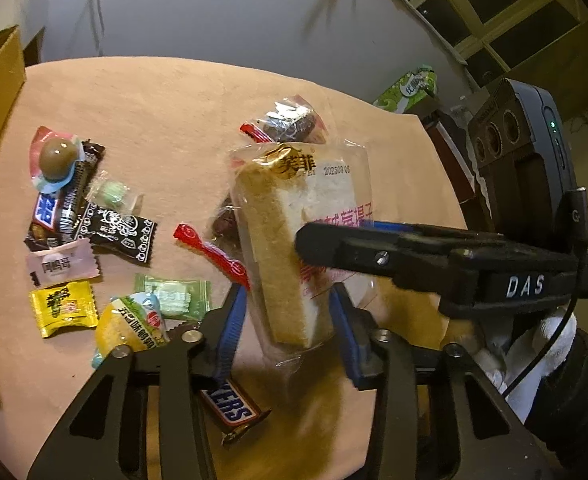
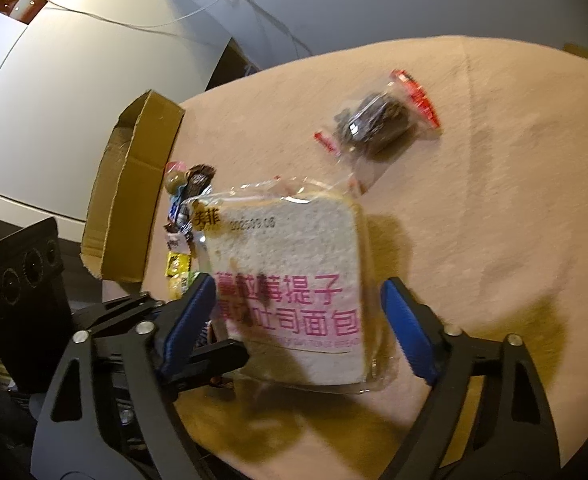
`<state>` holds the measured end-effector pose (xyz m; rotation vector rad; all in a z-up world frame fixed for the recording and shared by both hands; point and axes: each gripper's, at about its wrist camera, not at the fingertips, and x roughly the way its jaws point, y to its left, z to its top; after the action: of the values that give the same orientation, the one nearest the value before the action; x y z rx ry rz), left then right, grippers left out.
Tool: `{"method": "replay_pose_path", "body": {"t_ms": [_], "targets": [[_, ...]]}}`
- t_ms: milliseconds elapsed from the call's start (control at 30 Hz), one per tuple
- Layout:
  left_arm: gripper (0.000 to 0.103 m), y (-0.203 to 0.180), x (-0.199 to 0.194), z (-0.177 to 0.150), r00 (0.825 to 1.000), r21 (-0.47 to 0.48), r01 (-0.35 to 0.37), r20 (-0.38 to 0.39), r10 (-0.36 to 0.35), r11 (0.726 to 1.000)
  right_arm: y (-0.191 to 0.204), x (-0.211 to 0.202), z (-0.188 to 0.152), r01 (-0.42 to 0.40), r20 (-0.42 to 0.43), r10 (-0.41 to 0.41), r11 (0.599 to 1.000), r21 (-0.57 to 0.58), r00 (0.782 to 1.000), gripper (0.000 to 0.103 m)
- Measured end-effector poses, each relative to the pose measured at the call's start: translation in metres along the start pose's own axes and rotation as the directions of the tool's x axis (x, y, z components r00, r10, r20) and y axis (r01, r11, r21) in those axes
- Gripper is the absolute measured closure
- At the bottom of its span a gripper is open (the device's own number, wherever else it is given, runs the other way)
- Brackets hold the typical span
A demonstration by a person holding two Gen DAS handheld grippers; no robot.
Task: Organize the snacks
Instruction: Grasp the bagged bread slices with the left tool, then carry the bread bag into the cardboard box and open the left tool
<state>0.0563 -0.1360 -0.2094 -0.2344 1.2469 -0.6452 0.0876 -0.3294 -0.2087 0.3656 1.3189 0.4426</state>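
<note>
A wrapped slice of toast bread [image 1: 282, 240] is held upright above the peach cloth, between the blue pads of my left gripper [image 1: 286, 320], which is shut on its lower edge. In the right wrist view the bread [image 2: 290, 276] faces me, with pink print. My right gripper [image 2: 302, 316] is open, its fingers on either side of the bread's flat faces without pressing. Small wrapped candies [image 1: 74, 220] lie in a group at the left. A Snickers bar [image 1: 230, 404] lies below my left fingers. A bag of dark dates [image 2: 378, 124] lies farther back.
An open cardboard box [image 2: 130, 196] stands at the table's left edge. The peach tablecloth [image 2: 494, 200] covers the round table. A green tissue box [image 1: 410, 88] sits beyond the far right edge. A white cabinet [image 2: 74, 92] stands behind the box.
</note>
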Motion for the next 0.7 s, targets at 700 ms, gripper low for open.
{"method": "replay_pose_path", "body": {"t_ms": [700], "targets": [[0.071,0.011,-0.047,-0.014,0.994,-0.032,-0.03,0.109,0.034,0.999,0.057,-0.019,0.006,0.004,0.023,-0.002,0.995,-0.098,1.0,0.033]]}}
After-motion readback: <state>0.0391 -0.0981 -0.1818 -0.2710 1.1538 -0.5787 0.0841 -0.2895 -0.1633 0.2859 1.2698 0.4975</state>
